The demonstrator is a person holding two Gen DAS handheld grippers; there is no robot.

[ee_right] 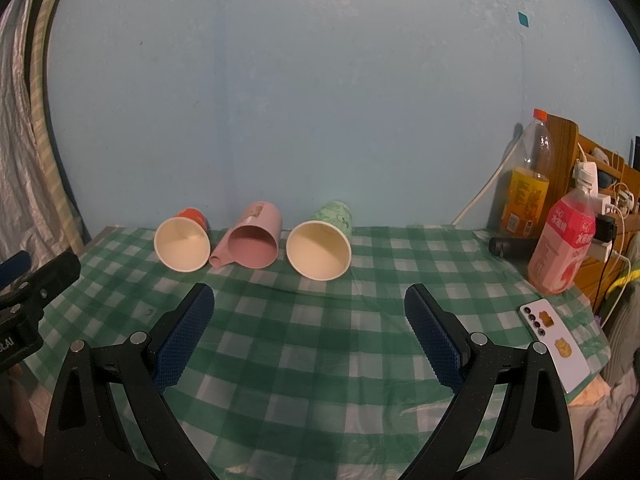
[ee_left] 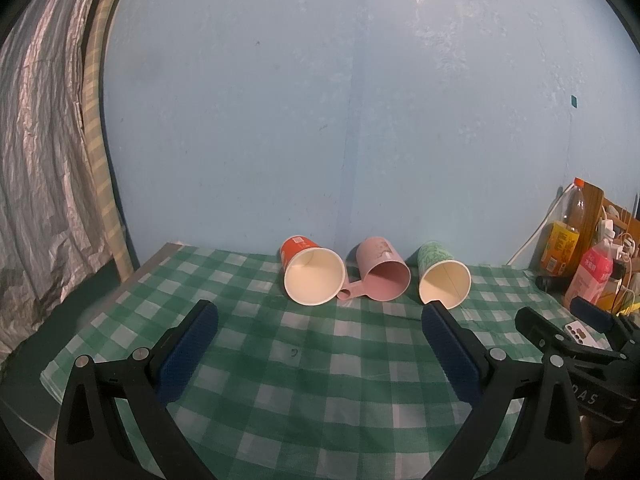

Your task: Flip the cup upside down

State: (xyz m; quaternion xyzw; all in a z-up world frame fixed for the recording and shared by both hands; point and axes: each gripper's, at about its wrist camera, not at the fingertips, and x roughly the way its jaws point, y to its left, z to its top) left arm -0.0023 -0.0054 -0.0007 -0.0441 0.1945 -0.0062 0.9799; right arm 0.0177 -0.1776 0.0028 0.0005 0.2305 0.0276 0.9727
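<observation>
Right wrist: checked tablecloth (ee_right: 320, 340), blue wall (ee_right: 300, 100).

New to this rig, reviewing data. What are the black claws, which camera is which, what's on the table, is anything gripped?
The claws are handheld two-finger grippers, one per hand, each with a fisheye camera looking along its fingers. One picture is from the left gripper, the other from the right gripper. Both are open and hold nothing. On the checked tablecloth three cups lie on their sides, mouths toward the cameras: red cup, pink mug, green cup. At right: two bottles and a phone.
</observation>
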